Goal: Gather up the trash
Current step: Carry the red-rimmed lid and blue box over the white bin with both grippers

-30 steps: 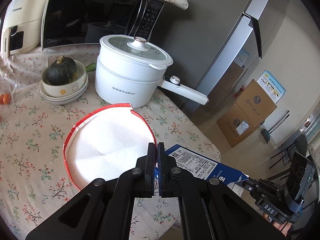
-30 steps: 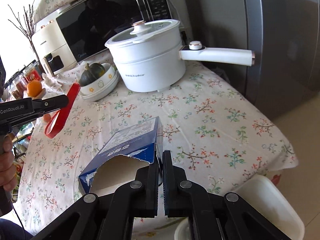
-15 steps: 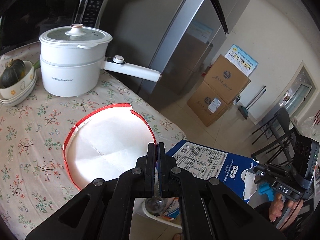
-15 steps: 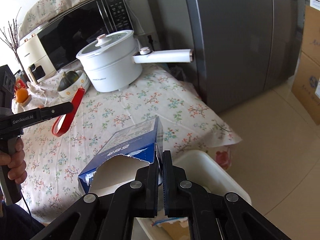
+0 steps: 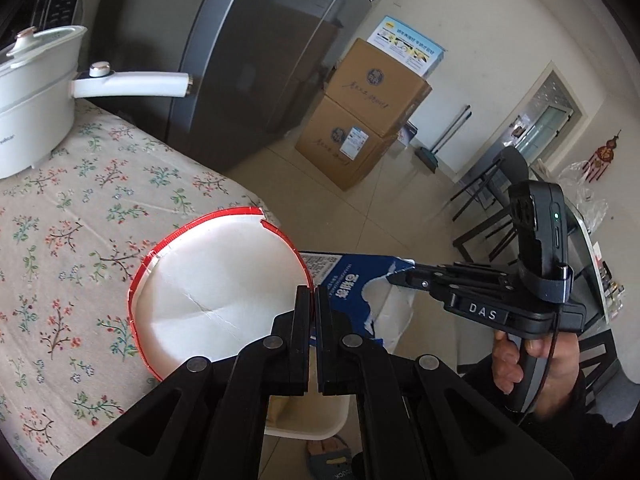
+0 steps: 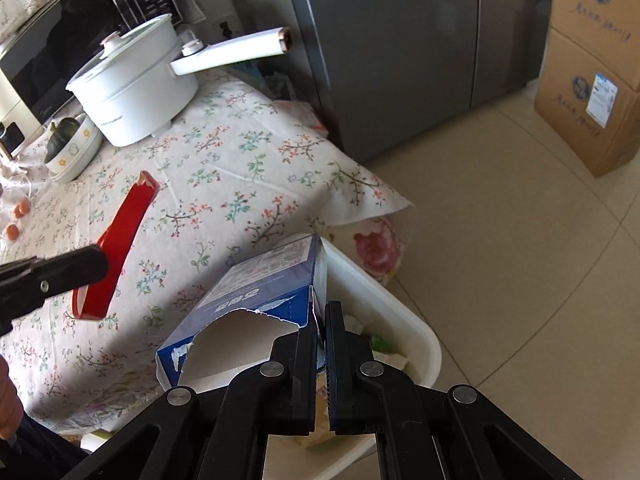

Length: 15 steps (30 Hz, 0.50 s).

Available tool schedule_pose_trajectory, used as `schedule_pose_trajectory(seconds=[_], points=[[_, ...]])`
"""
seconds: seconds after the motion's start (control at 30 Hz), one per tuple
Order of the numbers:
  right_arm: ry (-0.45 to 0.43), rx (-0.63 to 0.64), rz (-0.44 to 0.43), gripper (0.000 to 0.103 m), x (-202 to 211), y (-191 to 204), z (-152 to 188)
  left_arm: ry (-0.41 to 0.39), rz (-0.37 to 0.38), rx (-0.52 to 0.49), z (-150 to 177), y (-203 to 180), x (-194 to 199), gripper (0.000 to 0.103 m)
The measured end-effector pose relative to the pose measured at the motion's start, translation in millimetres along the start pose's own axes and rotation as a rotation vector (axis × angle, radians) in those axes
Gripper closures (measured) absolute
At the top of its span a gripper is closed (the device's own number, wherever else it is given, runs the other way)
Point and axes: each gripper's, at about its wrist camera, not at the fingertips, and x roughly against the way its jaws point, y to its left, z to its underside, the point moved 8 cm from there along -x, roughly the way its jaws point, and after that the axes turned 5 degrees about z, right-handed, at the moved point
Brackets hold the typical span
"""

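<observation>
Above the floral-clothed desk (image 6: pixel 248 168), the left gripper (image 5: pixel 313 296) has its jaws clenched on a round red-rimmed white paper lid (image 5: pixel 216 292). To its right, the right gripper (image 6: pixel 319 320) grasps a torn blue cardboard carton (image 6: pixel 256 296) over a white plastic bin (image 6: pixel 404 316) on the floor.

Bin (image 6: pixel 416 332) mouth open below; table edge (image 6: pixel 384 200) just beside.

In the left wrist view, the white pot (image 5: pixel 28 92) is cut off by the left edge, and the bin (image 5: pixel 304 420) at bottom centre is largely hidden behind the left tool (image 5: pixel 312 300). In the right wrist view, the bin's contents (image 6: pixel 376 344) cannot be identified, and the microwave (image 6: pixel 72 32) is cut off at upper left.
</observation>
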Motion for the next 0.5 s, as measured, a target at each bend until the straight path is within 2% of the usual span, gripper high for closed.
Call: schedule_pose_trajectory(seconds=[0.17, 0.33, 0.5], points=[[0.040, -0.032, 0.003, 0.100, -10.8, -10.9, 2.3, 0.060, 0.004, -0.017, 17.2, -8.7, -21.1, 0.101], [0.102, -0.071, -0.046, 0.100, -28.4, -10.9, 8.0, 0.079, 0.017, -0.054, 24.9, -14.7, -21.8, 0.101], [0.174, -0.062, -0.029, 0.097, -52.7, -5.5, 11.0, 0.091, 0.000, -0.049, 29.4, -8.1, -25.1, 0.101]])
